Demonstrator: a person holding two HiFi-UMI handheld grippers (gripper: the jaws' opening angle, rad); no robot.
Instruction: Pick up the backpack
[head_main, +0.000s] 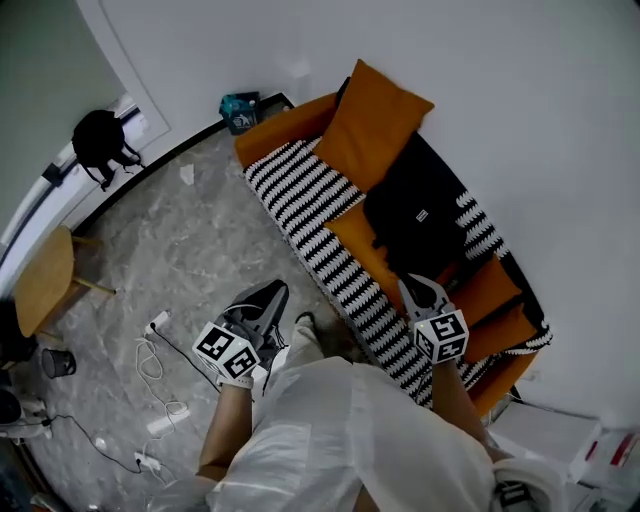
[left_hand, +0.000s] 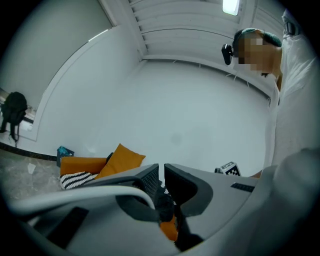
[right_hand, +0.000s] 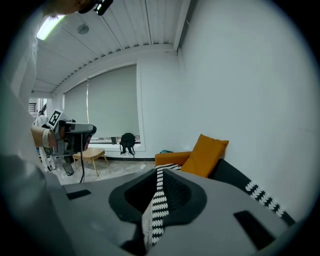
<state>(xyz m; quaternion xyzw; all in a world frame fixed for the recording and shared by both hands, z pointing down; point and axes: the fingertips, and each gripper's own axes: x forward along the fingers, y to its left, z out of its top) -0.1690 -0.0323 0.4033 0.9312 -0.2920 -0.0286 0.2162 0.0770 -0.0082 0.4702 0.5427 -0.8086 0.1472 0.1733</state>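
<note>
Two closed grippers are hanging in front of the sofa (head_main: 300, 120), where the backpack is lying.

The black backpack (head_main: 415, 215) is resting flat on the seat of the orange sofa, partly over a black-and-white striped throw (head_main: 310, 215) and just below an orange cushion (head_main: 375, 125). The right gripper (head_main: 408, 285) (right_hand: 159, 172) is pointing at the backpack's near end, its 2 jaws standing together with only a thin slit between them and gripping nothing; whether it touches the backpack cannot be told. The left gripper (head_main: 278, 292) (left_hand: 161, 167) is hanging above the grey marble floor (head_main: 190, 250) beside the sofa's front edge, its 2 jaws likewise drawn together and empty. Another black bag (head_main: 98, 140) is sitting by the window ledge, well apart.
</note>
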